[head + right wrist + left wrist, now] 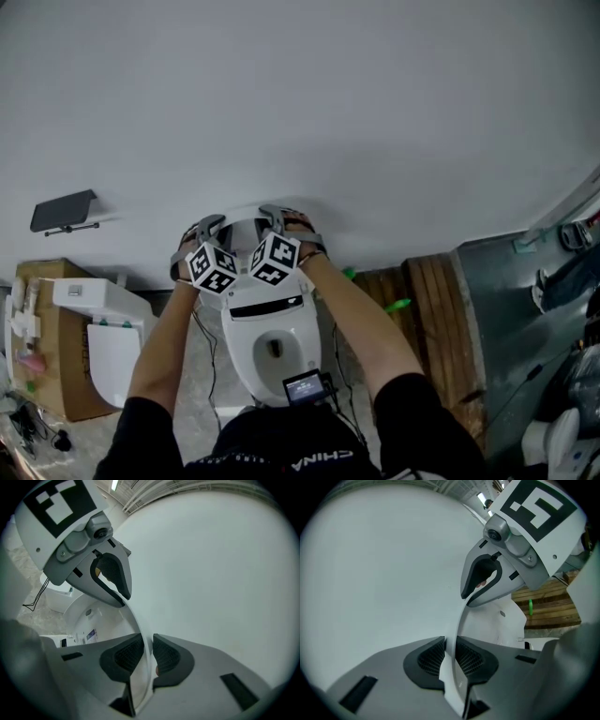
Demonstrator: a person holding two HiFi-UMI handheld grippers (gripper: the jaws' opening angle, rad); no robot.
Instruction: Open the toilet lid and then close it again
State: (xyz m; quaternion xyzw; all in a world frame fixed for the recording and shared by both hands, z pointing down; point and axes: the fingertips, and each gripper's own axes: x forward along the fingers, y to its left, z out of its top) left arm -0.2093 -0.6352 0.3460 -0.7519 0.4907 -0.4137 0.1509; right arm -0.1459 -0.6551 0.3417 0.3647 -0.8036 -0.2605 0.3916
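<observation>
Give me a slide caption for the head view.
Left gripper and right gripper clamp the top edge of the raised toilet lid, with the open bowl below.

bright, flat, even light here, a ceiling strip light (114, 484) glowing up top; shadows soft; both gripper views bow hard inside dark round edges.
</observation>
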